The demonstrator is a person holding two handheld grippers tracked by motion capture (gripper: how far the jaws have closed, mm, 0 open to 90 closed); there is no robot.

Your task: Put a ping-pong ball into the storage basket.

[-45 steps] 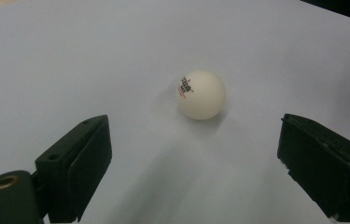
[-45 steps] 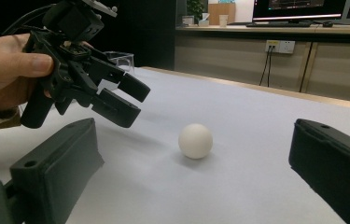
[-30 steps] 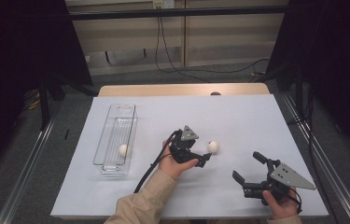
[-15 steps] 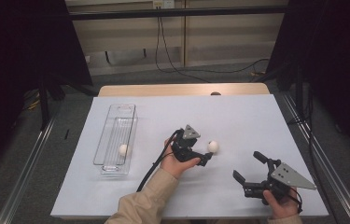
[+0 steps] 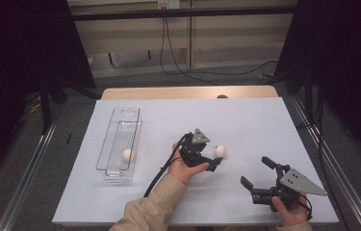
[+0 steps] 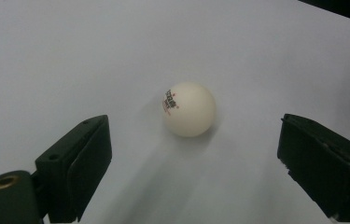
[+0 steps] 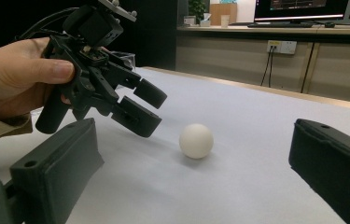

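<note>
Print: the ball [image 6: 189,109] carries a small dark and red mark, too small to read.
Left gripper [image 5: 215,162]: held low in the left hand [image 5: 184,168], tilted down at the ball; fingers [image 6: 77,165] spread wide, ball lying ahead between them, untouched.
Right gripper [image 5: 257,172]: held near the surface's front edge, well apart from the ball, fingers [image 7: 53,175] spread, nothing between.
Ball: white, smooth, round, resting on the white surface [image 5: 245,120].
Tray [image 5: 120,139]: clear, long, with a second white ball [image 5: 127,154] inside.
</note>
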